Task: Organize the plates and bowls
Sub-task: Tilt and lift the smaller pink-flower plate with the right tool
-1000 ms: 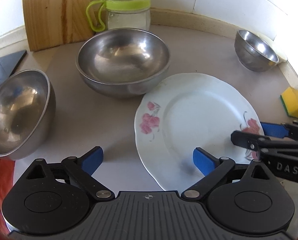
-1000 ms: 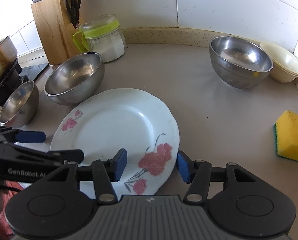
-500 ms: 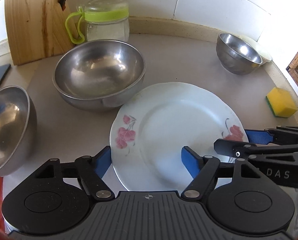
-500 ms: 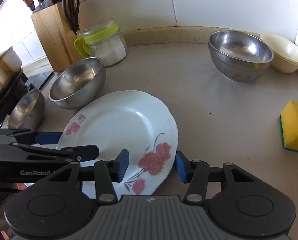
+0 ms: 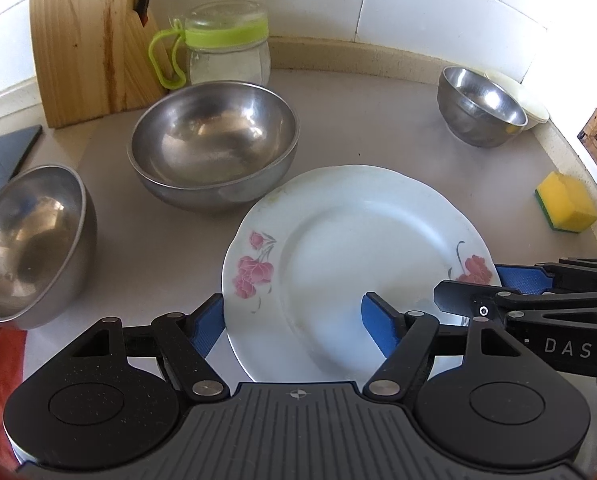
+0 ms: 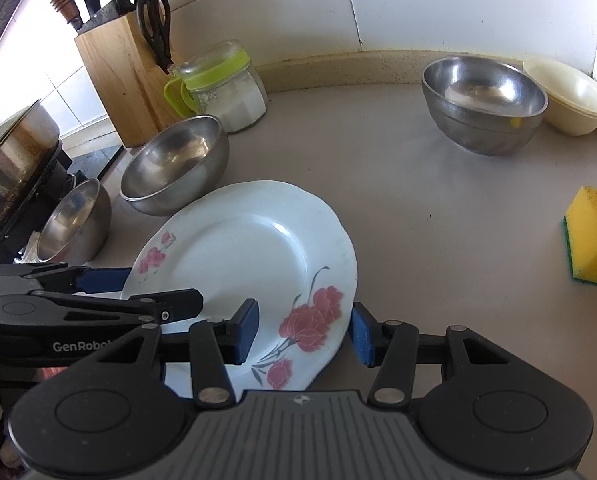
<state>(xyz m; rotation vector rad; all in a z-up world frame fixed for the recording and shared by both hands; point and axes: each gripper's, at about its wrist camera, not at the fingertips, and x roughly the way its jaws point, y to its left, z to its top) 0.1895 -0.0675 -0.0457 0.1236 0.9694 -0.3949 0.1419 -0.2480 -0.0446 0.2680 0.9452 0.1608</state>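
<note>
The flowered plate sits near the front of the tabletop, its far edge seemingly propped against the large steel bowl, so its near rim appears raised; that would let both tools reach around it. The left gripper straddles the plate's left near rim, one blue pad outside the edge and one over the plate's face; its jaws stand partly spread, and I cannot tell whether they press. The right gripper brackets the rim by the red flower, jaws narrower, pads just beside the rim; contact is unclear. Two hands probably share the load. Other bowls wait apart.
</note>
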